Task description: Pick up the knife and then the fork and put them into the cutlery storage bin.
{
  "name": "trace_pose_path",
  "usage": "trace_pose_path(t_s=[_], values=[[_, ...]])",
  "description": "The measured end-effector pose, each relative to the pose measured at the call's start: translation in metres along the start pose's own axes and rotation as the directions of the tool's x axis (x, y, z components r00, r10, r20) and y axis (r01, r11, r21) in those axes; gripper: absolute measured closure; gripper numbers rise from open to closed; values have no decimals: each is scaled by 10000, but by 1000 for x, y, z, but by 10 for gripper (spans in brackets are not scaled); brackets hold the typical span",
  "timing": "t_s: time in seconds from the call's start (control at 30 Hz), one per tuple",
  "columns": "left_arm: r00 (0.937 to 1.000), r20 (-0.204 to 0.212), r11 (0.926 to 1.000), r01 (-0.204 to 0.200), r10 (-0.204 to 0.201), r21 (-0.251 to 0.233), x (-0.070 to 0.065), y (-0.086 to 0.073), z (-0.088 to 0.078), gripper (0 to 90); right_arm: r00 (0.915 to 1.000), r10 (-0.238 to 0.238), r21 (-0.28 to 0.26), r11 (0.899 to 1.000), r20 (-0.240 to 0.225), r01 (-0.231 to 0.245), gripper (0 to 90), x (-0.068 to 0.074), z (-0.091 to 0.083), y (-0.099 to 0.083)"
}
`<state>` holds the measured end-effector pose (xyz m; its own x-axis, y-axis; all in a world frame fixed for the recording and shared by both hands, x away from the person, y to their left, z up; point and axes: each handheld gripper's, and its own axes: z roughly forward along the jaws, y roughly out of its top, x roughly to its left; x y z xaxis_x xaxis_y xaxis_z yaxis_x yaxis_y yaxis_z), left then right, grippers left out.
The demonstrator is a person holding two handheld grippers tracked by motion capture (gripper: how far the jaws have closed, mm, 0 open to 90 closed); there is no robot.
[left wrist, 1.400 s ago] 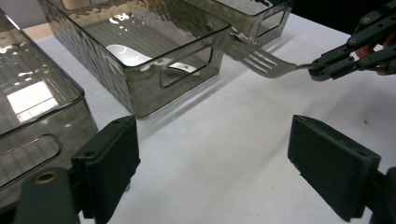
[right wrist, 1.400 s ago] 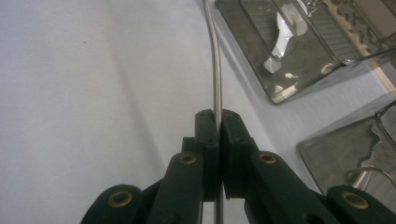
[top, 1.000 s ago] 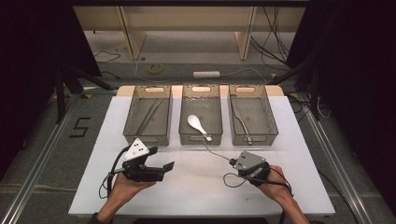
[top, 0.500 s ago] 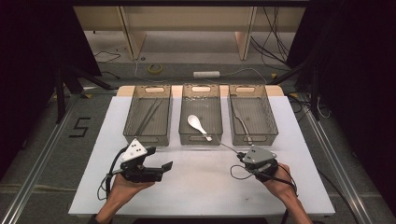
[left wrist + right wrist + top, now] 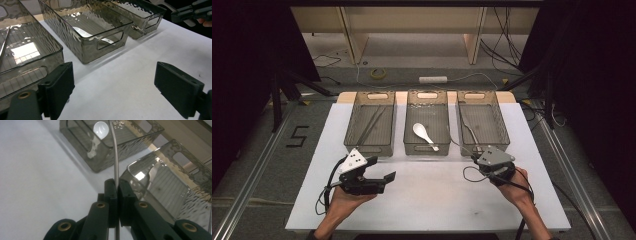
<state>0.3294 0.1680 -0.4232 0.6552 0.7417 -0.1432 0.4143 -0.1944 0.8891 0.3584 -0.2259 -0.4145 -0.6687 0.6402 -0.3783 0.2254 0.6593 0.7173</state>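
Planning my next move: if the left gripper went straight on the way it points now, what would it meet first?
Bare white table lies between its open jaws. Straight on, the left gripper would probably meet the near corner of the middle bin, the one holding the white spoon. Depth is unclear, so it might slip just past.

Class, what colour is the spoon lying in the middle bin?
White. The spoon shows best in the high view, inside the smoky translucent middle bin.

A lab: black curtains (image 5: 242,55), floor cables (image 5: 447,79), rig rails (image 5: 254,165)
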Motion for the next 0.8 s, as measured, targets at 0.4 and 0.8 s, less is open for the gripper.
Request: trace_pose_path(t_s=[0.4,0.8], values=[[10000,-35,10000,59,-60,-53,2,0,0,157,9910,1232,102,9922,525,-1239,874,-47,15,13],[9999,-32,9996,160,-161,-239,3,1,-1,157,9682,2429,269,9692,601,-2448,873,-85,36,28]])
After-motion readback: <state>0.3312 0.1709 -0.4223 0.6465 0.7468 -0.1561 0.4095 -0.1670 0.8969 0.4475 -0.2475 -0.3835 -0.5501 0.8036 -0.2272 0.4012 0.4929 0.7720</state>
